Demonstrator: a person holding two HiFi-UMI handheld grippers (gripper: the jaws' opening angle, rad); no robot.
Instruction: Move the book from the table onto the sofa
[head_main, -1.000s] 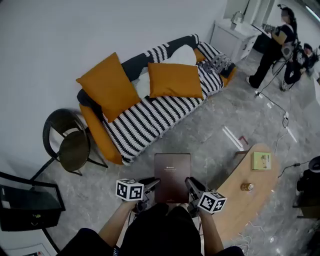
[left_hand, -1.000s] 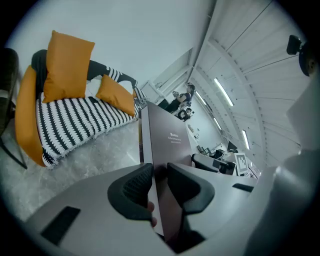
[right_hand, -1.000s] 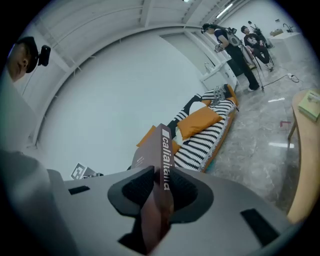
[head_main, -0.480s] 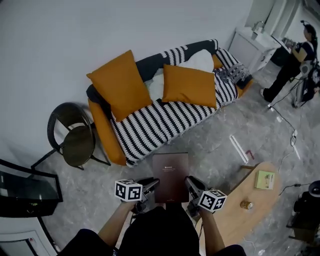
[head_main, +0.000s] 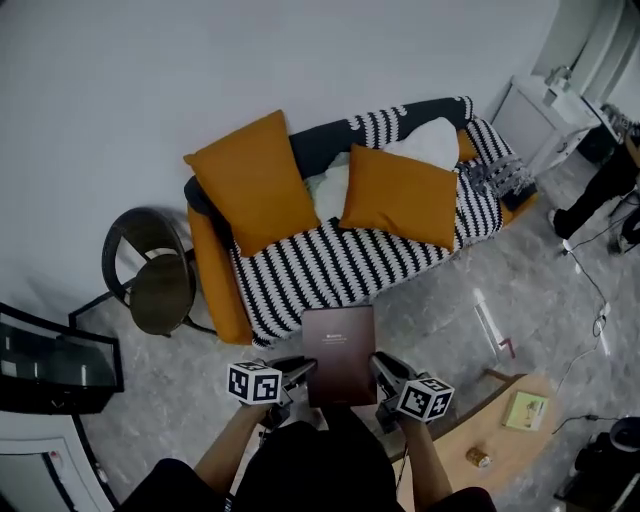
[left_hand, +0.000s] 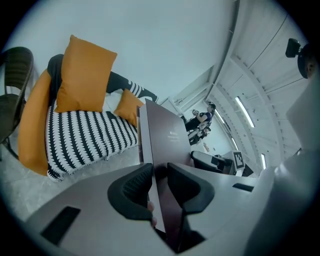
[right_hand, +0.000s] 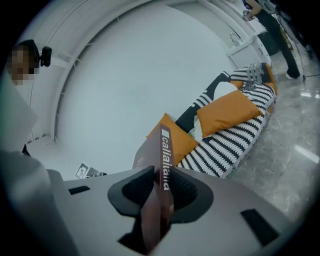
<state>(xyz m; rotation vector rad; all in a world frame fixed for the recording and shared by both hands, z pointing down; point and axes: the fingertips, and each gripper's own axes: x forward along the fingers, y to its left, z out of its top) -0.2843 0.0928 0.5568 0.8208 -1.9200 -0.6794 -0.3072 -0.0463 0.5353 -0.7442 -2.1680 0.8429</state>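
A dark brown book hangs flat in the air in front of me, its far edge over the front edge of the sofa. My left gripper is shut on the book's left edge and my right gripper is shut on its right edge. In the left gripper view the book runs edge-on between the black pads toward the striped seat. Along the right gripper view the spine, with white lettering, stands between the pads. The sofa has an orange frame and a black-and-white striped cover.
Two orange cushions and a white one lean on the sofa's back. A round dark chair stands left of it. The wooden table lies at my lower right with a green pad and a small jar. A person's legs show far right.
The sofa has come closer and swung toward the middle of the head view; the table has slid down and to the right. Both grippers still hold the book the same way.
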